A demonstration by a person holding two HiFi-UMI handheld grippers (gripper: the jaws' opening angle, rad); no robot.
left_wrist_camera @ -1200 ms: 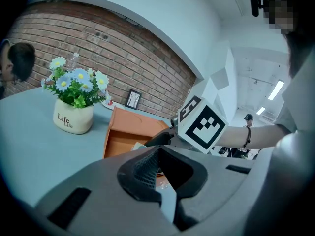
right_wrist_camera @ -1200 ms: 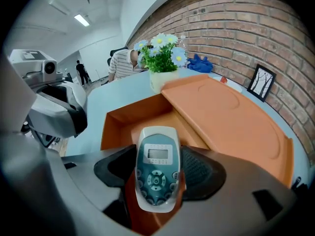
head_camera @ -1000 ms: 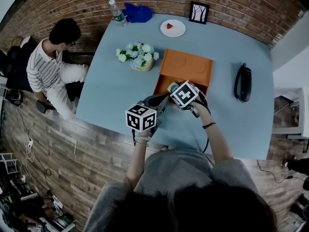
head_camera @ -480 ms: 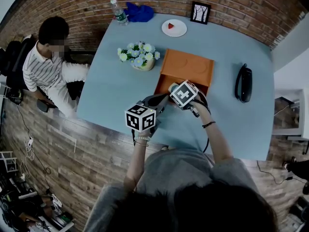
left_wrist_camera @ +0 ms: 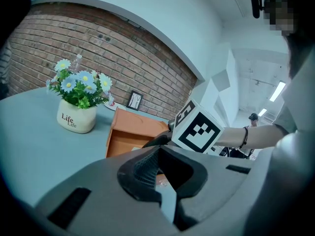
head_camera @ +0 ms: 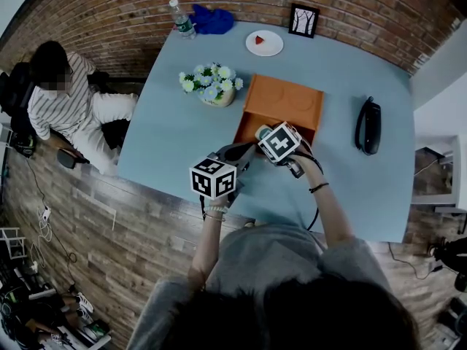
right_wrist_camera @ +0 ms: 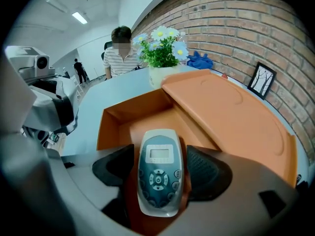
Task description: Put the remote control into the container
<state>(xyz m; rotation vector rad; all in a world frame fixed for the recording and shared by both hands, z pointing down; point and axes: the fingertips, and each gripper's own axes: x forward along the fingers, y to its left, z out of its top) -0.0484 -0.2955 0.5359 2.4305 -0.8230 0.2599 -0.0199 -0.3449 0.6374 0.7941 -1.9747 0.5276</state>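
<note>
The remote control (right_wrist_camera: 158, 173), pale grey with a small screen and dark buttons, lies lengthwise between the pads of my right gripper (right_wrist_camera: 158, 157), over the near end of the open orange box (right_wrist_camera: 118, 117). The jaws are opening, and a thin gap shows on each side of the remote. The box's lid (right_wrist_camera: 236, 117) is folded back to the right. In the head view my right gripper (head_camera: 264, 134) reaches over the box's (head_camera: 284, 100) near edge and hides the remote. My left gripper (head_camera: 237, 152) hovers just left of it, jaws together, nothing in them (left_wrist_camera: 160, 149).
On the blue table (head_camera: 168, 137) stand a pot of flowers (head_camera: 208, 87) left of the box, a black phone (head_camera: 367, 125) at the right, and a plate (head_camera: 264, 42), picture frame (head_camera: 301, 19), bottle (head_camera: 179, 19) and blue cloth (head_camera: 211, 18) at the back. A person (head_camera: 69, 100) sits at the left.
Both grippers stay where they were over the box. The seated person at the left has leaned farther away from the table.
</note>
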